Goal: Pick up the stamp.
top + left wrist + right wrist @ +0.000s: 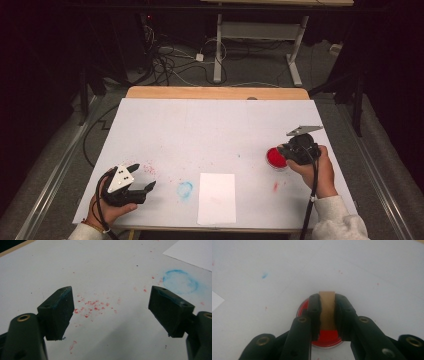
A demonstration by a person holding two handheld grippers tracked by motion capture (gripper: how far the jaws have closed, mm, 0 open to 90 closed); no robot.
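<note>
One wooden stamp [327, 310] sat clamped in right tool [327, 315], pressed over red ink pad [325, 338] at right side of surface [200, 125]. Best bet: dab straight down, no tilting, then carry over to white paper [216, 198]. Left tool [110, 312] idle, jaws wide apart, holding nothing.

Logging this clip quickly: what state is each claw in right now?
Left claw: open, empty, over red specks on the white table cover.
Right claw: shut on a tan wooden block above the round red ink dish.

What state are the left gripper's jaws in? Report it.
Open. In the left gripper view, the left gripper has its two black jaws standing wide apart, with nothing between them but the red-speckled white table cover.
</note>
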